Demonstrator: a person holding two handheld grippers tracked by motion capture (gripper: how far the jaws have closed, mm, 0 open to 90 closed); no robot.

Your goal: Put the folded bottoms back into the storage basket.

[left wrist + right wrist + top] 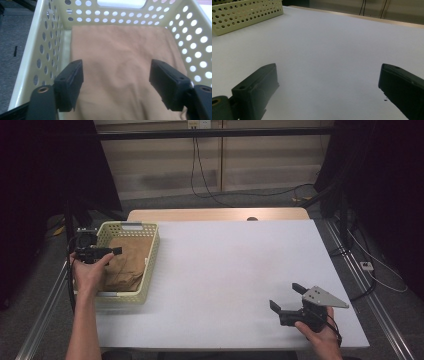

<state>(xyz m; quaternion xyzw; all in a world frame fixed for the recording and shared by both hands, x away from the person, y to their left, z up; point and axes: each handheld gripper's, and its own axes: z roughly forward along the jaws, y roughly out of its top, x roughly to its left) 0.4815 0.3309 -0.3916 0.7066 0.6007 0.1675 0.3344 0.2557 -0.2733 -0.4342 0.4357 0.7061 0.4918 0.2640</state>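
Cloth [120, 65] lies in basket [32, 50] — jaws apart above.

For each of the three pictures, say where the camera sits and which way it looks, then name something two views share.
High view: above the table, looking forward and down; both forearms, left gripper, right gripper.
Left gripper view: looks down into the basket at the brown cloth; open jaws.
Right gripper view: low across the table; open jaws.
Shared: the basket appears in all three.

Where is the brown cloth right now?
In the high view the brown cloth lies inside the cream basket at the table's left side, beneath the open left gripper.
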